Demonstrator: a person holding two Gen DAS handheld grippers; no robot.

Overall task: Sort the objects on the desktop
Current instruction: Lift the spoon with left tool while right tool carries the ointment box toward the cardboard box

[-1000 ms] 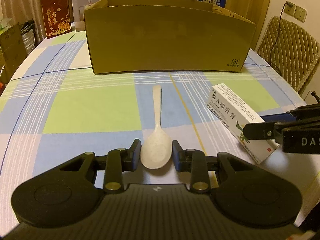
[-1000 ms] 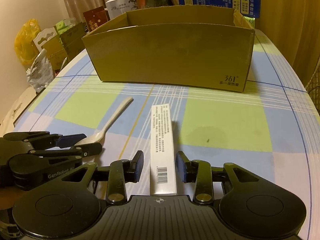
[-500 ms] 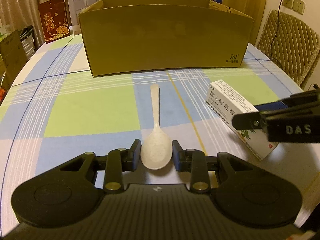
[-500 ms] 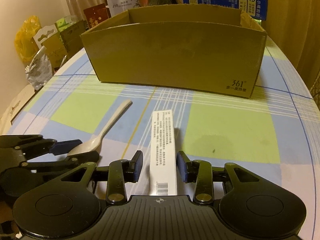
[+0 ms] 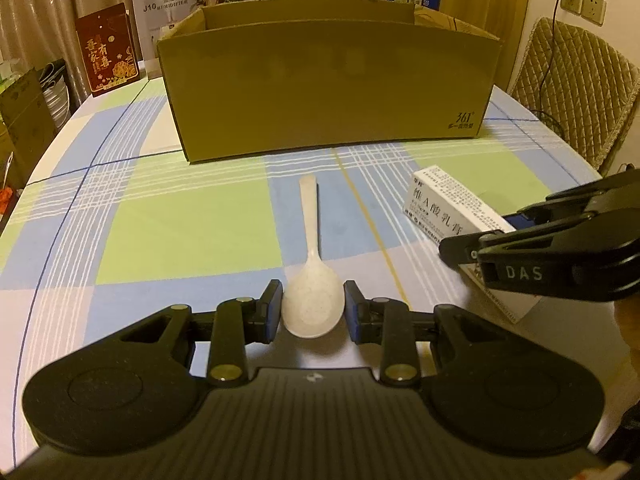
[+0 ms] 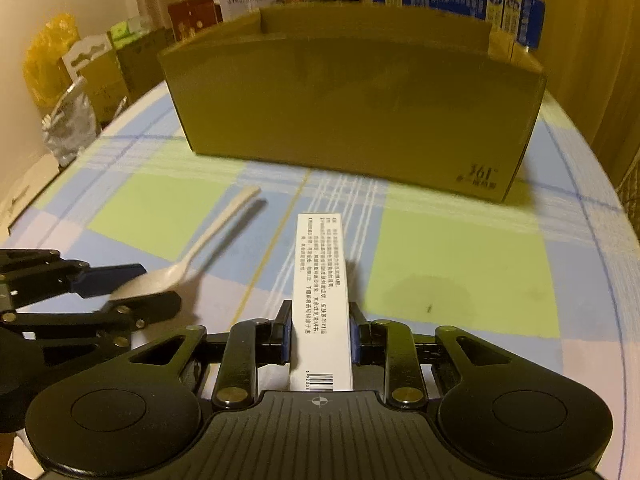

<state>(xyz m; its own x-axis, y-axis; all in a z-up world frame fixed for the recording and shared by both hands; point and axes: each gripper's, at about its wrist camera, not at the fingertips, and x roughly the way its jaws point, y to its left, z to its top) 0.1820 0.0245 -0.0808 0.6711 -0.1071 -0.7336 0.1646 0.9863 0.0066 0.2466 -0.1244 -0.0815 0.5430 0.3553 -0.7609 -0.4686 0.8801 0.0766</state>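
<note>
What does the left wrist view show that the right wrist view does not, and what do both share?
Only the left wrist view: a quilted chair, wall sockets, and the medicine box's printed name side. Only the right wrist view: a yellow bag, a silver bag, and the medicine box's barcode. Both: the cardboard box, the spoon between the left tool's fingers, the medicine box between the right tool's fingers, and the checked tablecloth.
</note>
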